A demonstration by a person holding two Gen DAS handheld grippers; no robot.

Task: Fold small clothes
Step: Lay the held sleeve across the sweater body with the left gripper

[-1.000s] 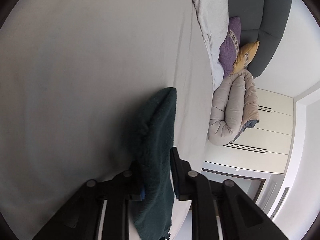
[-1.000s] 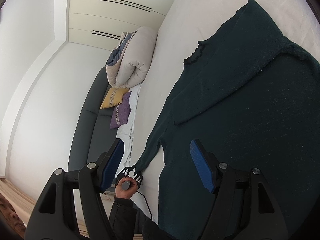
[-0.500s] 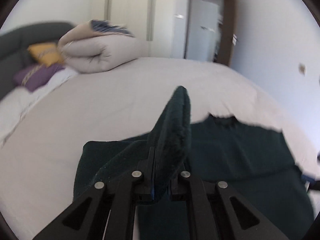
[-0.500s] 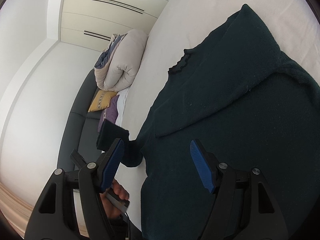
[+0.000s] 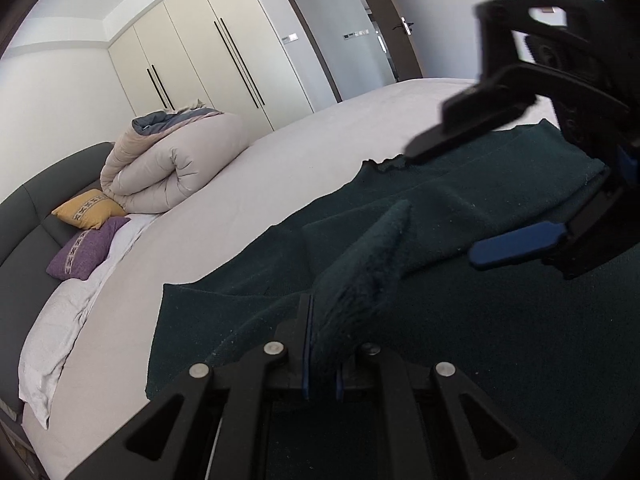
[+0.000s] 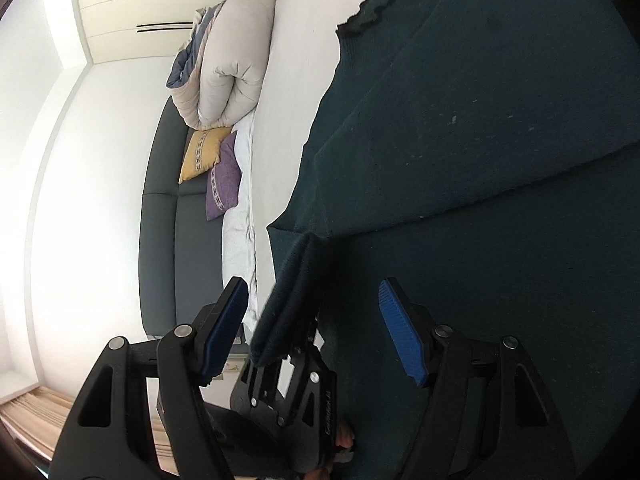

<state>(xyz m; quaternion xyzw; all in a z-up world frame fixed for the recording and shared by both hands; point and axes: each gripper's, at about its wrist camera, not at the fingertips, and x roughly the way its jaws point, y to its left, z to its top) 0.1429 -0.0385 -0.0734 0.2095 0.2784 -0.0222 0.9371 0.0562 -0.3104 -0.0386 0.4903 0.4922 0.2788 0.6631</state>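
My left gripper [image 5: 320, 364] is clamped on the cuff end of the sleeve [image 5: 368, 256], its jaws pinched nearly together with the knit bunched and sticking up between them. A second ago that same pinch hung out over bare sheet; now the sleeve has been swung in and sits over the body of the sweater [image 5: 500, 320], so the second sleeve fold is close to laid.

My right gripper [image 6: 312, 324] is open, blue pads wide apart with nothing pressed between them. It has dropped toward the sweater since a second ago and now hovers just beside the left gripper, with the held sleeve end poking up in its gap. From the left camera its fingers loom above the sweater's collar side, but whether a pad brushes the cloth I can't tell at this angle.

The sweater lies flat on the bed [image 5: 248, 208], dark green, collar [image 6: 368, 8] toward the rolled duvet [image 5: 176, 164], one sleeve already crossed over its chest. I judge the next job is to set this sleeve down flat across the sweater and let go, with the right gripper free to pin or smooth it.
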